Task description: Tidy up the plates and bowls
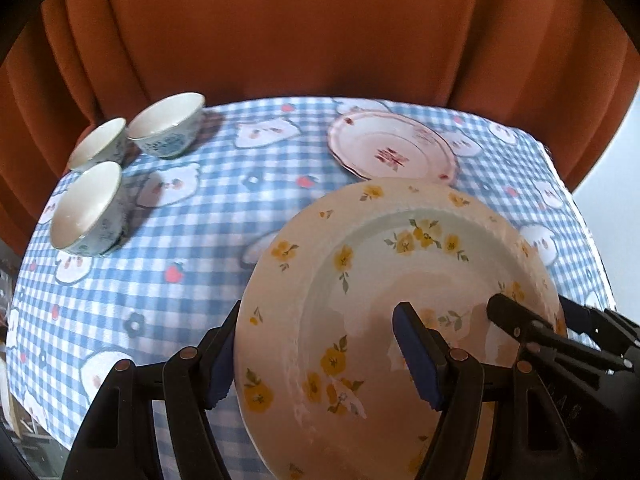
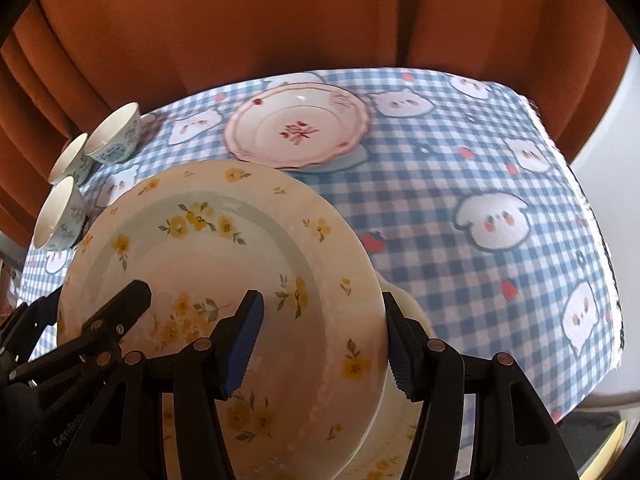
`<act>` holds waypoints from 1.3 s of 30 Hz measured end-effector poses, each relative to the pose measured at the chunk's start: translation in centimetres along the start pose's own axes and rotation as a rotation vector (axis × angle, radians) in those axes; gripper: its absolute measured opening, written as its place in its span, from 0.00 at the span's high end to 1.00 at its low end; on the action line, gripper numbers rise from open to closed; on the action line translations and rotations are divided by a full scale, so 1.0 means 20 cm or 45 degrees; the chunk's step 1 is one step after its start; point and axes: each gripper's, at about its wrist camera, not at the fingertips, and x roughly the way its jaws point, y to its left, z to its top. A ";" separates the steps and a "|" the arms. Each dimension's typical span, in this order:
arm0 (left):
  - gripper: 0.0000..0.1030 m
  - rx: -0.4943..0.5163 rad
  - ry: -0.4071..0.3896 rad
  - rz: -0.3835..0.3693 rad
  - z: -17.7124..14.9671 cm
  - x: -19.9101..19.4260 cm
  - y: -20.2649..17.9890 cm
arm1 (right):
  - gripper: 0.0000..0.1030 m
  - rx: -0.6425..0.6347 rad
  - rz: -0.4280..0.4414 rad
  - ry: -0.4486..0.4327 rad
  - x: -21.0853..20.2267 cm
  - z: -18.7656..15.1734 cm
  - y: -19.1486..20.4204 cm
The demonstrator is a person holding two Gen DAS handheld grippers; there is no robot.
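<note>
Here the left gripper (image 1: 324, 360) is clamped on one side of the rim of a yellow-flowered plate (image 1: 400, 280), one blue ribbed pad under the edge and the other on the glossy inner face. The right gripper (image 2: 320, 344) grips the opposite side of the rim the same way, its dark jaws of matte black plastic with round brass-coloured rivets. The plate is round, deep, cream glazed, scattered with small yellow blossoms and green stems, its broad lip faintly embossed; it is held tilted above the near part of the table. In the right wrist view a second cream rim with the same flowers shows just beneath it. Beyond lies a plate with a scalloped pink edge (image 2: 298, 126), flat on the tablecloth (image 2: 460, 184), red motif at its centre. To the left stand three small bowls (image 1: 120, 168), close together, white inside with blue-green pattern outside. The cloth is soft woven blue-and-white gingham printed with white cartoon animals and red fruit. Behind hangs a rust-orange curtain (image 1: 300, 32) in heavy folds.
</note>
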 end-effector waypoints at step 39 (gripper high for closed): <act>0.28 0.111 0.262 -0.103 -0.16 0.25 -0.30 | 0.41 0.137 -0.091 0.155 0.13 -0.20 -0.39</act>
